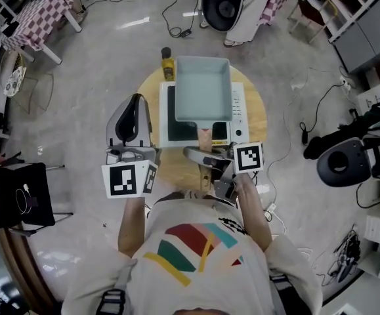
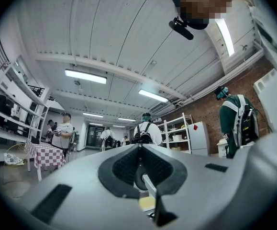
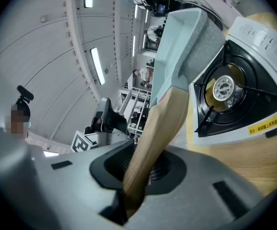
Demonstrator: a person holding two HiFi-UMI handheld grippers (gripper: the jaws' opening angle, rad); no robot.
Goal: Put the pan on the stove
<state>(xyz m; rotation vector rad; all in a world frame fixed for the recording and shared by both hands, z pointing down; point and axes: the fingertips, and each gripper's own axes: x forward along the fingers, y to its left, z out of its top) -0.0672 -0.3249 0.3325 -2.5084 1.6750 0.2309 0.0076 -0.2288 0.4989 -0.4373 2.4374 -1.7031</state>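
right tongs [image 3: 136, 176] pinch the pan handle [image 3: 160, 123] over the stove [image 3: 258, 32], left tongs [image 2: 139, 163] pressed together; stove label [image 3: 267, 123] unreadable.

The left claw [image 2: 139, 147] tilts upward, jaws together. A person with a backpack [image 2: 146, 130] stands beyond it, and a checkered table [image 2: 46, 155] is to its left.

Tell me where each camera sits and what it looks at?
Head view: on the person's head, looking down at the pan, stove, forearms, left gripper and right gripper.
Left gripper view: on the left gripper, facing the ceiling; its shut jaws and the person's head show.
Right gripper view: on the right gripper, looking along the clamped pan handle.
Shared: head and right gripper views show pan and stove.
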